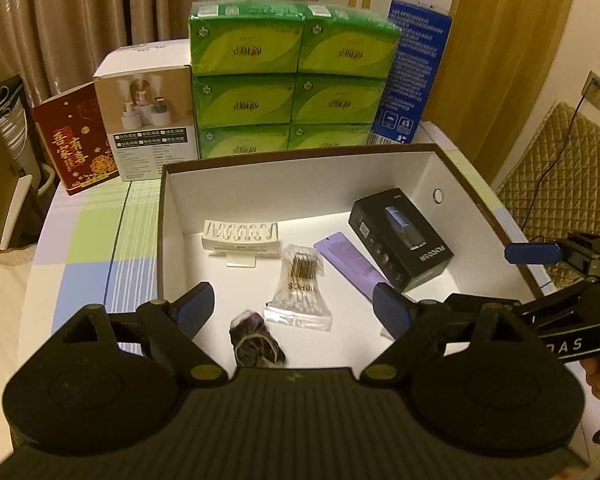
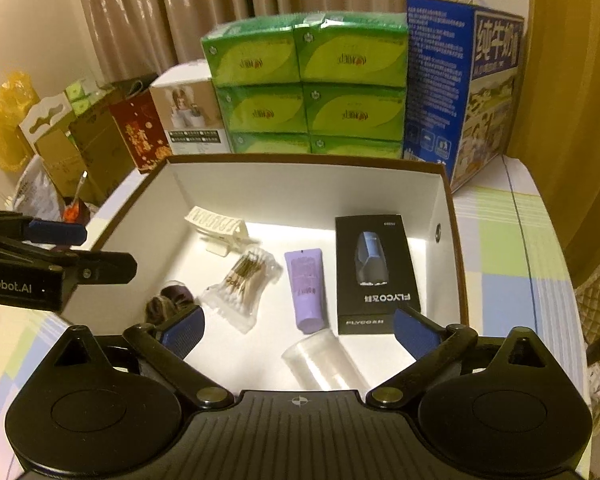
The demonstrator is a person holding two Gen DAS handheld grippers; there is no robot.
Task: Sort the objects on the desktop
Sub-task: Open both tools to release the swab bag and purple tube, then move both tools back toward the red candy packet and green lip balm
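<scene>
A brown-rimmed white box [image 1: 300,154] [image 2: 308,160] holds a black FLYCO carton [image 1: 400,236] [image 2: 374,272], a purple tube [image 1: 352,262] [image 2: 306,288], a cotton swab bag [image 1: 300,288] [image 2: 242,280], a white clip rack [image 1: 240,234] [image 2: 218,224], a dark hair tie bundle [image 1: 254,340] [image 2: 168,300] and a clear plastic cup [image 2: 324,362]. My left gripper [image 1: 300,310] is open and empty above the box's near left. My right gripper [image 2: 298,330] is open and empty above the near right, with the cup lying between its fingers.
Behind the box stand stacked green tissue packs [image 1: 288,80] [image 2: 308,84], a blue carton [image 1: 416,76] [image 2: 460,88], a white product box [image 1: 148,120] and a red box [image 1: 76,140]. A checked cloth [image 1: 96,248] covers the table. Cardboard boxes [image 2: 72,148] sit far left.
</scene>
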